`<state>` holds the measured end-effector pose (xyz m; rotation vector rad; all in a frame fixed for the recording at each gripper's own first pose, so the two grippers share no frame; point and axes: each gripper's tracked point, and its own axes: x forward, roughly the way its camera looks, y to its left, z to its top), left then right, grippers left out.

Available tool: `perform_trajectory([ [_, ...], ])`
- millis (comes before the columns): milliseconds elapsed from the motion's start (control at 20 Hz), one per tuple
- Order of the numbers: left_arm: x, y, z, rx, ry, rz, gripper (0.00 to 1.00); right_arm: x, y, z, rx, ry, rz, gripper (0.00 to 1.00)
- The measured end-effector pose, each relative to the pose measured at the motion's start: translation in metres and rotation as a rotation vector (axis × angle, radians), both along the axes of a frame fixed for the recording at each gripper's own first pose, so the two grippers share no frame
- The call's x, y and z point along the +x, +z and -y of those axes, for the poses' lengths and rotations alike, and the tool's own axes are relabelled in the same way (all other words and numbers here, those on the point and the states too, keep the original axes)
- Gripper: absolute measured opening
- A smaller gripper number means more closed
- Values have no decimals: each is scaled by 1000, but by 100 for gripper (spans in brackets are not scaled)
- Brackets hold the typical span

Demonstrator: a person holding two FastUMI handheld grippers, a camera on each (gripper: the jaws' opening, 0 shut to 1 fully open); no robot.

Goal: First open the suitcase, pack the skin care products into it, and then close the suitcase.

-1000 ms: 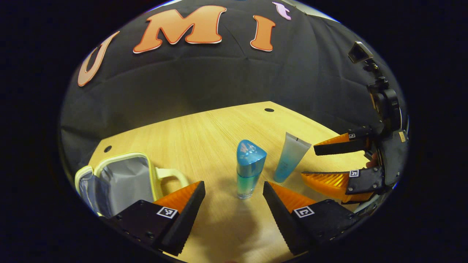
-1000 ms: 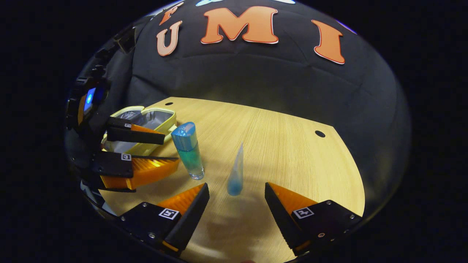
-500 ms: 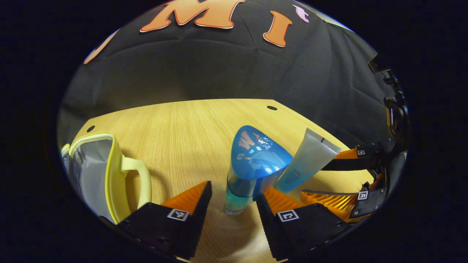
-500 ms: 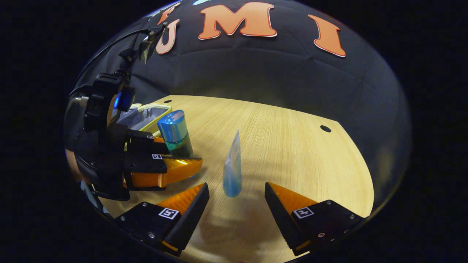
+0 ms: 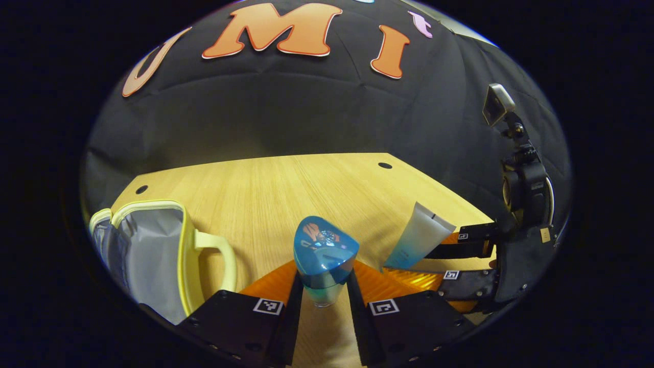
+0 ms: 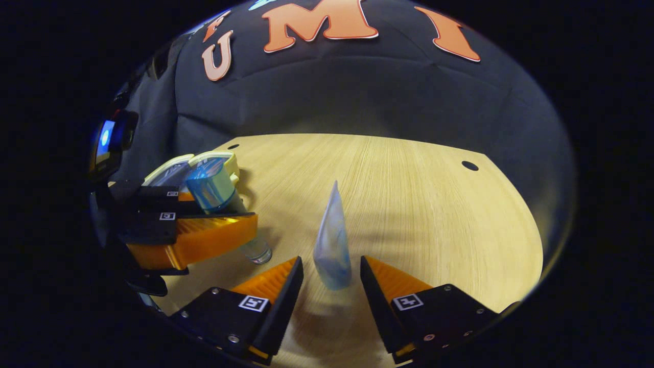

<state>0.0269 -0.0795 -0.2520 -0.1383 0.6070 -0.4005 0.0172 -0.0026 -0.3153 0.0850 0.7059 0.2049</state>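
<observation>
In the left gripper view, the left gripper [image 5: 324, 291] is clamped narrow on the blue-capped bottle [image 5: 323, 266], both fingers pressing its clear body, which holds a blue-green liquid. The bottle stands upright near the front edge of the wooden tabletop [image 5: 286, 189]. At the left edge lies the suitcase [image 5: 148, 255], a small yellow-rimmed case with a handle, open, with a grey lining; nothing can be seen inside it. Toward the right edge a pale tube [image 5: 416, 244] stands tilted, blue at its lower end, with the right gripper [image 5: 439, 258] around it.

In the right gripper view, the right gripper [image 6: 331, 278] has its fingers narrowed close on either side of the tube [image 6: 332, 245], which stands cap down near the front edge; whether both press it I cannot tell. To the left, the left gripper [image 6: 204, 225] holds the bottle [image 6: 214, 191], tilted, its base on the tabletop [image 6: 409, 194]. Behind it, near the back left corner, lies the open suitcase [image 6: 204, 158].
</observation>
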Motion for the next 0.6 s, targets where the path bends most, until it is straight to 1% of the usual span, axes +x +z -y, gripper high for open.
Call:
perform_trajectory([
  [50,-3,2,-7,-2,16,-9,46,1,-1,-1,1,-3,-4,71],
  [100,-6,6,-13,-4,33,-14,46,3,2,1,-4,-9,-1,60],
  [150,-7,9,-20,-4,53,-24,46,5,5,0,4,-12,1,53],
  [200,-8,12,-28,-3,73,-26,46,5,4,-4,18,-6,-11,41],
  [300,-10,26,-44,-13,118,-27,46,-1,11,-12,38,21,-21,39],
  [400,-9,41,-62,-39,172,-25,48,-3,24,-17,42,47,-9,38],
  [450,-8,51,-71,-48,200,-15,46,-4,32,-20,50,55,-2,38],
  [600,-12,76,-101,-31,257,20,47,-5,61,-28,74,82,27,38],
])
